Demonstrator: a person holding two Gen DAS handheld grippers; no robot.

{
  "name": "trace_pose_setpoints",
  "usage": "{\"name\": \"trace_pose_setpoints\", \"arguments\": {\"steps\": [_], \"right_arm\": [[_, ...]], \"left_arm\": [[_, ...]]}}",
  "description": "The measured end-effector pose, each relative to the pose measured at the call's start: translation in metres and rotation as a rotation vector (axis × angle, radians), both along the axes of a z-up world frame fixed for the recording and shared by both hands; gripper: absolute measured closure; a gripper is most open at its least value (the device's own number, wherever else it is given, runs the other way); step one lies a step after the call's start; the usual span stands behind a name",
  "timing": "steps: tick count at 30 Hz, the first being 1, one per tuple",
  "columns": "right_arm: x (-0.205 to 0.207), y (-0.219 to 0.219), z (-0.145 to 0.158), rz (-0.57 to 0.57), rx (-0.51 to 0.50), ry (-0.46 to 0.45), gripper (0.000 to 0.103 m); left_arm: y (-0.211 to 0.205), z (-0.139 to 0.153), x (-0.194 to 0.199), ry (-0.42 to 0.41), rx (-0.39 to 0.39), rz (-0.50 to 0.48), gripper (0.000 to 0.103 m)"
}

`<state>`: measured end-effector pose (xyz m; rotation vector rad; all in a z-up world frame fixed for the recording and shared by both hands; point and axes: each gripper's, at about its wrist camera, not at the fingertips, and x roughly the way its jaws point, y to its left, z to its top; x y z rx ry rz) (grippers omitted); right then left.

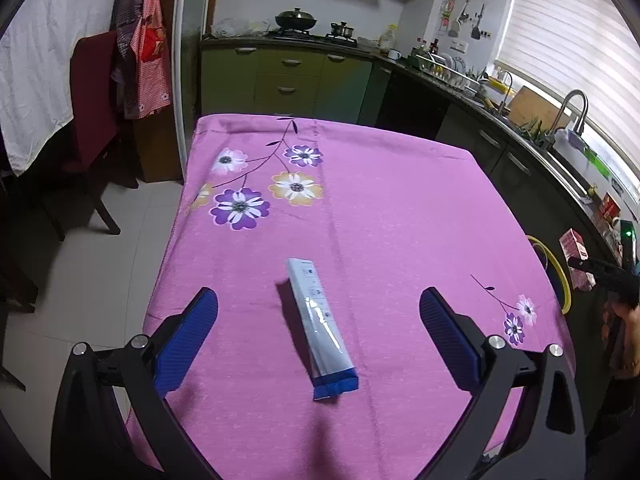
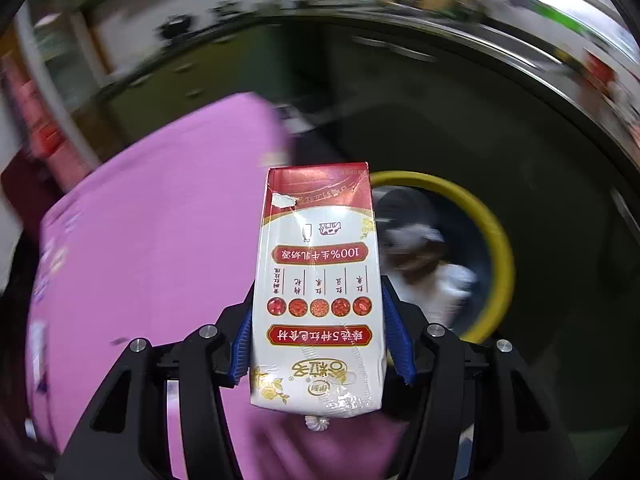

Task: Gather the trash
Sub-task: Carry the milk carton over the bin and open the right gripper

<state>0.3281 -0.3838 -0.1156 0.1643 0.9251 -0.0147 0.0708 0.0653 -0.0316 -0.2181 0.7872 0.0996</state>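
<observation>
A white and blue tube-shaped wrapper [image 1: 322,330] lies on the pink floral tablecloth [image 1: 400,208]. My left gripper [image 1: 318,308] is open, its blue fingers on either side of the wrapper and above it. My right gripper [image 2: 318,336] is shut on a red and white milk carton [image 2: 318,280], held upside down near the table's right edge, beside a yellow-rimmed bin [image 2: 496,248] with white trash inside. In the left wrist view the carton [image 1: 576,256] and right gripper [image 1: 600,274] show at the far right, next to the bin rim [image 1: 558,270].
A dark red chair [image 1: 94,120] stands left of the table on the tiled floor. Kitchen counters with a stove [image 1: 296,30] and a sink [image 1: 560,128] run along the back and right.
</observation>
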Motion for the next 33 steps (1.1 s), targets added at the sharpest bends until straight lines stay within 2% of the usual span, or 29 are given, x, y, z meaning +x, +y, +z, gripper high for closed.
{"name": "trace_pose_setpoints", "arguments": {"steps": [3, 6, 8, 10, 15, 17, 22, 29, 33], "right_arm": [[0.023, -0.039, -0.022, -0.102, -0.031, 0.052, 0.048], [0.041, -0.059, -0.044, -0.16, -0.053, 0.079, 0.047], [0.049, -0.069, -0.055, -0.193, -0.062, 0.092, 0.04], [0.046, -0.073, -0.057, -0.21, -0.062, 0.081, 0.04], [0.019, -0.067, -0.033, -0.187, -0.019, 0.001, 0.037], [0.002, -0.054, -0.019, -0.166, -0.008, -0.04, 0.033], [-0.027, -0.026, 0.011, -0.111, 0.004, -0.115, 0.032], [-0.037, 0.007, 0.025, -0.018, 0.021, -0.137, 0.032], [-0.038, 0.021, 0.027, 0.014, 0.027, -0.136, 0.031]], "left_arm": [[-0.005, 0.0, 0.002, 0.003, 0.005, -0.007, 0.007], [-0.007, -0.002, 0.004, 0.013, 0.005, -0.012, 0.007], [-0.008, -0.005, 0.006, 0.024, 0.002, -0.016, 0.007], [-0.01, -0.008, 0.008, 0.038, 0.002, -0.021, 0.007], [-0.015, -0.017, 0.016, 0.06, 0.004, -0.032, 0.007], [-0.015, -0.022, 0.021, 0.072, 0.002, -0.032, 0.007], [-0.016, -0.038, 0.037, 0.115, 0.021, -0.025, 0.007], [-0.009, -0.067, 0.061, 0.202, 0.02, 0.022, 0.007], [-0.008, -0.072, 0.063, 0.213, 0.031, 0.036, 0.007]]}}
